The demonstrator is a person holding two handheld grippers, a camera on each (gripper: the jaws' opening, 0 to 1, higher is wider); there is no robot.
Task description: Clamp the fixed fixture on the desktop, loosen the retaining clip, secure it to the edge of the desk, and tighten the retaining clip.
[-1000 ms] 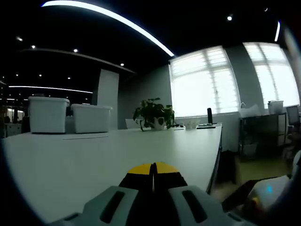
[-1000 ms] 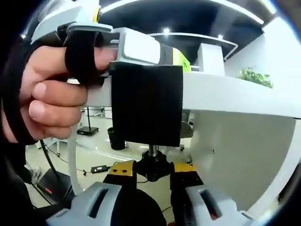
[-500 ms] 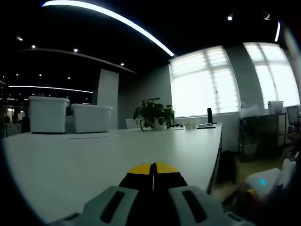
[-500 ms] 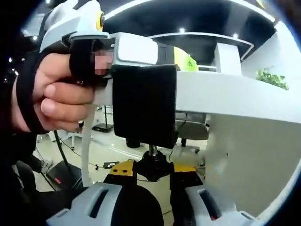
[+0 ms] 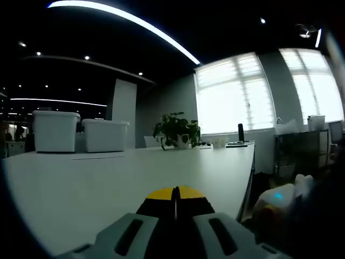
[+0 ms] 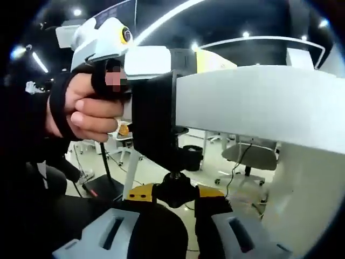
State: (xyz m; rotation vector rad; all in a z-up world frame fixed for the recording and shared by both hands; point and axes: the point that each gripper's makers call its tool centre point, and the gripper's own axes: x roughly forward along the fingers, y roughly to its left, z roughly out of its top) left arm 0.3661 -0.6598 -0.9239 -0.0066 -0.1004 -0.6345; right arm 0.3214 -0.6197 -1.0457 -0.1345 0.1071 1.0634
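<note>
Clamp fixture on the desk edge, screw knob in the right gripper's jaws.

The black fixture (image 6: 153,127), centre-left of the right gripper view, straddles the white desk (image 6: 253,102) edge; the right gripper (image 6: 175,197) is closed on its knob (image 6: 173,190) at bottom centre. The left gripper (image 5: 173,200), jaws together, presses from above. If the knob slips or is under-tightened, the fixture may likely shift off the edge.

Clamp screw (image 6: 173,175) mostly behind knob (image 6: 173,191)
</note>
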